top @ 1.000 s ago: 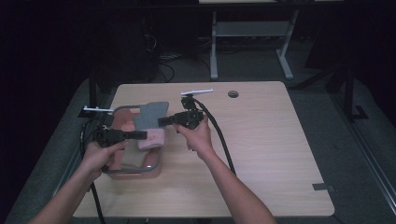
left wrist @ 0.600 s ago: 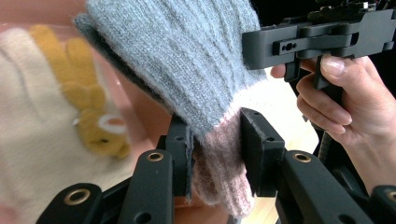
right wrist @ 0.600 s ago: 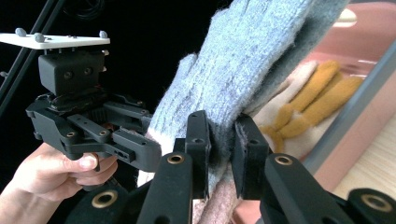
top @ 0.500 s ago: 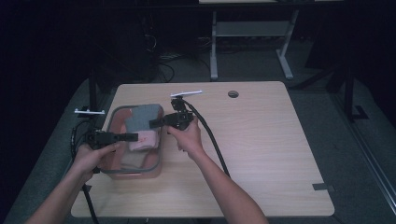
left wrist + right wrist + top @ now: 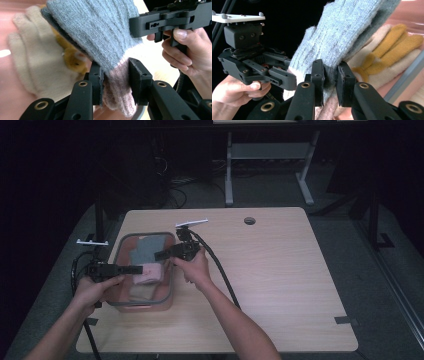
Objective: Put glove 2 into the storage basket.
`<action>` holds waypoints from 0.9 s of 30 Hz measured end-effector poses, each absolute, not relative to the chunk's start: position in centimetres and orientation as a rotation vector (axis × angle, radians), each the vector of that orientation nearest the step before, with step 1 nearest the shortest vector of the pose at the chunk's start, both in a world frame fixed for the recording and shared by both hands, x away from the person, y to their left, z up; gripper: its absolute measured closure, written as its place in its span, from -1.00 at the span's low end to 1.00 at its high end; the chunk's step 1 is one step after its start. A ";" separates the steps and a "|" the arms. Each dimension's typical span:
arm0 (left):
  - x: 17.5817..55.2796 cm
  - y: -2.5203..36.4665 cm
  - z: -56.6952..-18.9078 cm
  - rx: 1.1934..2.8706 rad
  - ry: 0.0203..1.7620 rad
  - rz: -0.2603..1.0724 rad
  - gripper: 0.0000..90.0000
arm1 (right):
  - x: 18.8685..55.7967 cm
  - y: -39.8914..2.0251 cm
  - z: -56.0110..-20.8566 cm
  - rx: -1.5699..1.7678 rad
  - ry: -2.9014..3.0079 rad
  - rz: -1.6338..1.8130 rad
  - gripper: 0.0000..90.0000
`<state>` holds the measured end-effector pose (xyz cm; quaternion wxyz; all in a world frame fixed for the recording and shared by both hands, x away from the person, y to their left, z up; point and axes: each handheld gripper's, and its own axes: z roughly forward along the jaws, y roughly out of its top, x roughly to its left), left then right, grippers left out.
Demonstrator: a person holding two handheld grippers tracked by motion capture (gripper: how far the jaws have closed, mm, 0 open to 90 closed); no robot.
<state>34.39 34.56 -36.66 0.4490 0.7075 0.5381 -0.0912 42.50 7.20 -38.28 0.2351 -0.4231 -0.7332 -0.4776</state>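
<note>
Left gripper [image 5: 115,82]: jaws were clamped on the pink cuff of the grey glove [image 5: 100,32], above the clear bin [image 5: 120,307].
Right gripper [image 5: 330,82]: jaws were pinched on the same grey glove near its cuff, over the bin's right rim.
Grey glove: was held between both grippers, over the bin.
Cream and yellow gloves [image 5: 387,57]: lay inside the bin, beneath the grey glove.
Bin: stood on the table [image 5: 280,285], near its left edge.

Black two-jaw left gripper [image 5: 115,82] and right gripper [image 5: 330,82], brass-ringed pivots, small screw holes in pads. White plate with studs on top. Thick black cables trailing. Bare forearms, no sleeves.
</note>
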 end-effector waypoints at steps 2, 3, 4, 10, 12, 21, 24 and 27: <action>34.4 34.7 -36.8 1.753 1.336 -0.228 0.47 | 42.6 7.4 -38.4 -1.158 -2.017 -1.305 0.73; 34.4 34.8 -36.8 1.756 1.342 -0.226 0.48 | 42.6 7.6 -38.5 -1.154 -2.023 -1.297 0.73; 34.4 34.9 -36.9 1.759 1.344 -0.226 0.48 | 42.6 7.7 -38.5 -1.151 -2.033 -1.289 0.73; 34.3 35.3 -37.5 1.762 1.363 -0.228 0.48 | 42.7 8.4 -39.0 -1.145 -2.059 -1.258 0.73; 34.2 35.5 -37.7 1.764 1.369 -0.229 0.48 | 42.7 8.8 -39.3 -1.146 -2.067 -1.240 0.73; 33.9 36.0 -38.6 1.769 1.400 -0.232 0.48 | 42.6 9.8 -39.7 -1.141 -2.107 -1.196 0.72; 33.8 36.1 -38.9 1.777 1.406 -0.230 0.48 | 42.5 10.1 -40.0 -1.146 -2.127 -1.178 0.71; 33.8 36.2 -39.2 1.789 1.415 -0.219 0.47 | 42.4 10.4 -40.0 -1.143 -2.156 -1.166 0.70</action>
